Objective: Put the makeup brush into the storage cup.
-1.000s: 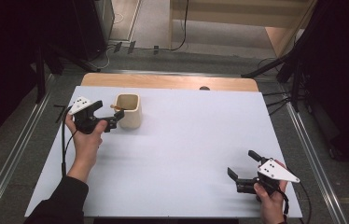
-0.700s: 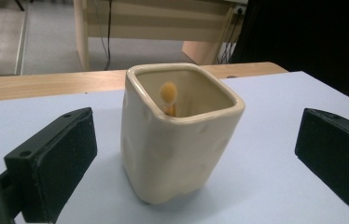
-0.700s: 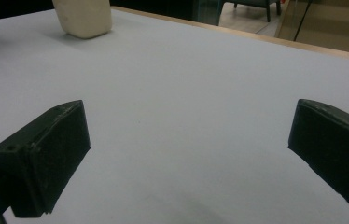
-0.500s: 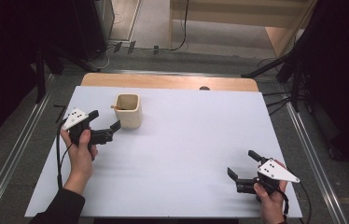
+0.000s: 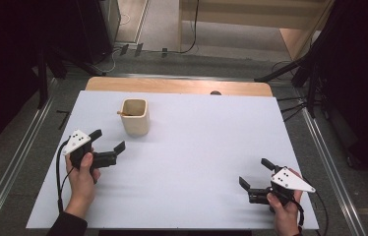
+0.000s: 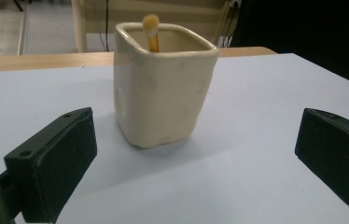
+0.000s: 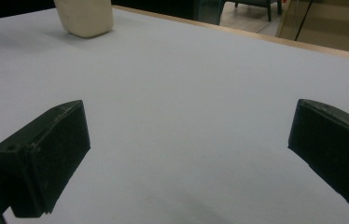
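The left gripper [image 5: 107, 146], jaws apart, is sitting just below-left of the cup [image 5: 136, 116] in the frame's upper left, looking ready to grasp it next, while the right gripper [image 5: 255, 176], jaws also apart, is idling at lower right.

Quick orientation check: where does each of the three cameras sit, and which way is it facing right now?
High view: above the person's side, looking forward and down on the white table; both forearms, left gripper, right gripper.
Left gripper view: rides the left gripper, low, facing the cream cup and the stick in it; jaws wide apart.
Right gripper view: rides the right gripper, facing across bare table; jaws apart.
Shared: the cup appears in all three.
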